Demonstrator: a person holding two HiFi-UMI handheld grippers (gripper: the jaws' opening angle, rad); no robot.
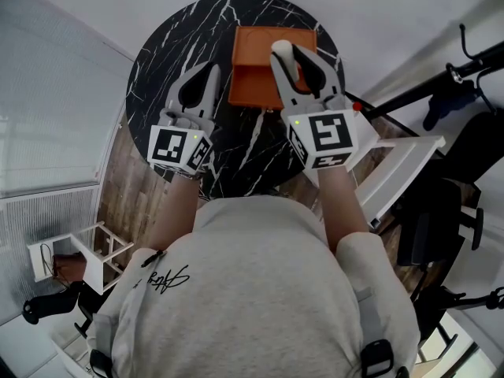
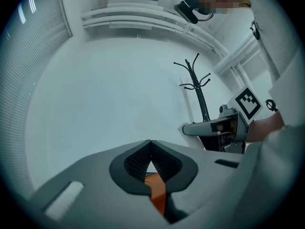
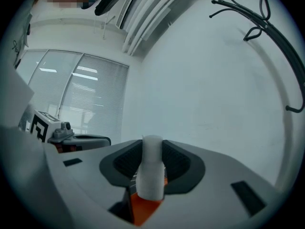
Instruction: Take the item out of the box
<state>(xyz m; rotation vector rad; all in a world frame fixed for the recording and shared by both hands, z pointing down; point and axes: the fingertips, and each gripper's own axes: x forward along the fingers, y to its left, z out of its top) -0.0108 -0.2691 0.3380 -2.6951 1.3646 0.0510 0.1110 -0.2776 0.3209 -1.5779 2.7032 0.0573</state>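
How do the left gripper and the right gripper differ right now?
The left gripper is shut on nothing; the right gripper is shut on a white cylindrical item. The left gripper sits over the marble table beside the orange box; the right gripper over it. Both carry marker cubes.

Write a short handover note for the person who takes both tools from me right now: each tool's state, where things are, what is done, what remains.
Left tool: shut, empty, held over the round black marble table.
Right tool: shut on the white cylindrical item, held over the orange box.
Box: open, at the table's far side.
Done: item gripped and apparently raised out of the box.
Left: carry it clear of the box and set it down, probably on the table.
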